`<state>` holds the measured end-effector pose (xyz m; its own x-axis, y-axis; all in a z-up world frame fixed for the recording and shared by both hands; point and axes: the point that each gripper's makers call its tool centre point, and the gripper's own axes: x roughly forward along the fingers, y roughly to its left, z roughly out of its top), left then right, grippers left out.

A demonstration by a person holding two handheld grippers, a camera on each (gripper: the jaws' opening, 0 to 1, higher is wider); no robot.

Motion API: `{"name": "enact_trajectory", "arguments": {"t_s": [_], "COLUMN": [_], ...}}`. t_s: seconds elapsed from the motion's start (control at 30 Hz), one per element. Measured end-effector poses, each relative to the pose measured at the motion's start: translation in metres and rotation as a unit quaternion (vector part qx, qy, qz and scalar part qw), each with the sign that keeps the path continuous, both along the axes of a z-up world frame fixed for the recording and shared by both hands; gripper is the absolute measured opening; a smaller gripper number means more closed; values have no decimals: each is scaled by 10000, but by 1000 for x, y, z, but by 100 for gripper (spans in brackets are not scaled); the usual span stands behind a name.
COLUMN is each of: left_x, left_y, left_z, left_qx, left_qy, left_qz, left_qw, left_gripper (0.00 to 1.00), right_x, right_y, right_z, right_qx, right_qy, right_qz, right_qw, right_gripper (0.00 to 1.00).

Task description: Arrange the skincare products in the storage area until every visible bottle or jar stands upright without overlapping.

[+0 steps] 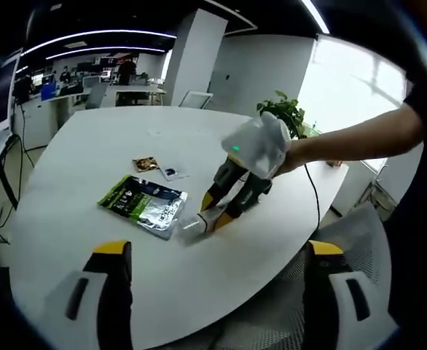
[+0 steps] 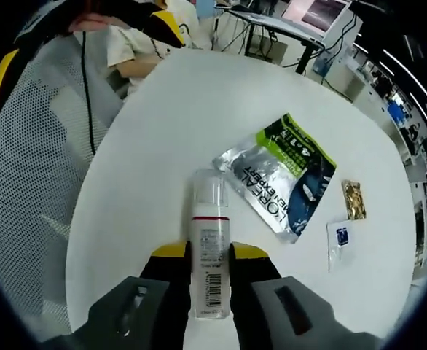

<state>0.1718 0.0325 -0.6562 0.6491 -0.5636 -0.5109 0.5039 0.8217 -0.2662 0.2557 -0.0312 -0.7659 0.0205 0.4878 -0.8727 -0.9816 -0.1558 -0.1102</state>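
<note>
Here the right hand-held gripper (image 2: 210,266) clamps a white bottle (image 2: 208,248) lying flat on the bench (image 2: 162,131), beside a silver-green sachet (image 2: 279,175). The left hand-held gripper (image 1: 217,292) hangs released, apart.

We've got a round white table (image 1: 89,146) under & ahead of the left gripper (image 1: 217,292). A grey mesh chair (image 1: 359,233) sits just right of it at the table edge. Potted plant (image 1: 286,113) is far ahead-right, past the table. White pillar (image 1: 192,58) straight ahead in the bkgd, office desks (image 1: 126,91) ahead-left. Left of the right gripper (image 2: 211,257) we see a mesh chair (image 2: 46,146) w/ a black cable (image 2: 87,95) across it. Monitor (image 2: 319,18) far ahead-right.
</note>
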Motion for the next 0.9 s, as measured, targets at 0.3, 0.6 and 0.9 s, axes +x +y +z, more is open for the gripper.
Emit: {"name": "enact_trajectory", "arguments": {"t_s": [0.3,0.6,0.9], "left_x": [-2,-3,-6], "left_y": [-7,-10,-12], "left_z": [5,12,14], "left_qx": [-88,-335,-264], "left_qy": [-19,-63,-62], "left_qz": [-126,-172,-365], "left_qw": [9999,9993,9990], "left_gripper": [94,93,92], "right_x": [-18,-26,-31], "right_y": [-3,-19,-29], "right_z": [26,58,81], "right_qx": [965,1731,2237], "right_qy": [431,570,521], "right_qz": [-915,-1626,-2006], "right_qw": [9902,9697,9524], "right_gripper": [19,19,19]}}
